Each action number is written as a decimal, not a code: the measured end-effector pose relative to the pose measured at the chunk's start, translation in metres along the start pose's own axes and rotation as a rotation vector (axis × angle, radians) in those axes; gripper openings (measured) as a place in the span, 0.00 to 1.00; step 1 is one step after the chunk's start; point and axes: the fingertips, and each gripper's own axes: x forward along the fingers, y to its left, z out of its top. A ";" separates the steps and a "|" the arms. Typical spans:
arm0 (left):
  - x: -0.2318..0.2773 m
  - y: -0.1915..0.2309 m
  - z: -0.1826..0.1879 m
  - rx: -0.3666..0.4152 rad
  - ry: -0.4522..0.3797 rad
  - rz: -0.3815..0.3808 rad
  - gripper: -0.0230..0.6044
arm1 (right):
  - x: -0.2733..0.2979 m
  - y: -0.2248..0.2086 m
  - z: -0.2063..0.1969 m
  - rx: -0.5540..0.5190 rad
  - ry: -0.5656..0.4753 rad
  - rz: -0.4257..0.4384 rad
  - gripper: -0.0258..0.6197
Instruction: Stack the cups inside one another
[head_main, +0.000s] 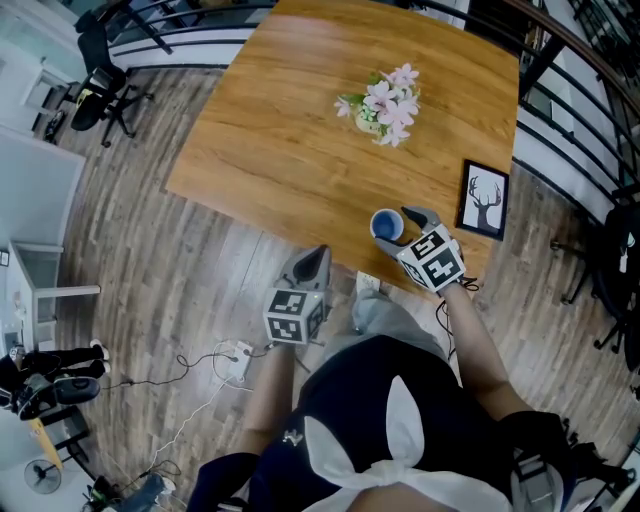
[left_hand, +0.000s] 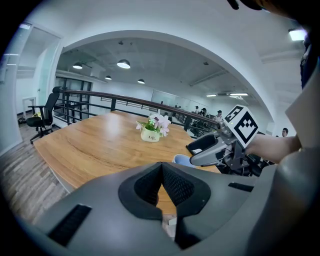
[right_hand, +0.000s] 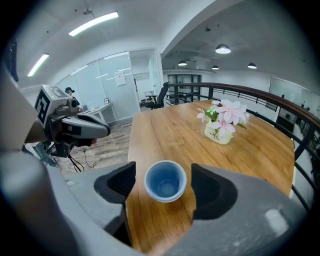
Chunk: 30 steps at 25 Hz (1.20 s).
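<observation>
Wide open top on the light-brown wooden table (head_main: 300, 150) left of the small white pot of pink flowers (head_main: 385, 105). A black-framed deer picture (head_main: 485, 199) crowds the right edge near the blue plastic cup (head_main: 386, 226), which stands clear of both spread jaws of the right gripper (right_hand: 164, 172)

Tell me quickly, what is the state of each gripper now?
Left gripper: closed, holding nothing.
Right gripper: open, blue cup between its jaws, not gripped.
</observation>
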 end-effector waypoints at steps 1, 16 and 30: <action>0.000 -0.001 0.001 0.001 -0.001 -0.001 0.06 | -0.002 0.000 0.001 -0.003 -0.006 -0.004 0.57; -0.001 -0.010 0.015 0.025 -0.051 -0.021 0.06 | -0.051 0.005 0.036 0.000 -0.246 -0.057 0.04; -0.006 -0.044 0.027 0.057 -0.075 -0.080 0.06 | -0.081 0.027 0.024 0.014 -0.281 -0.029 0.04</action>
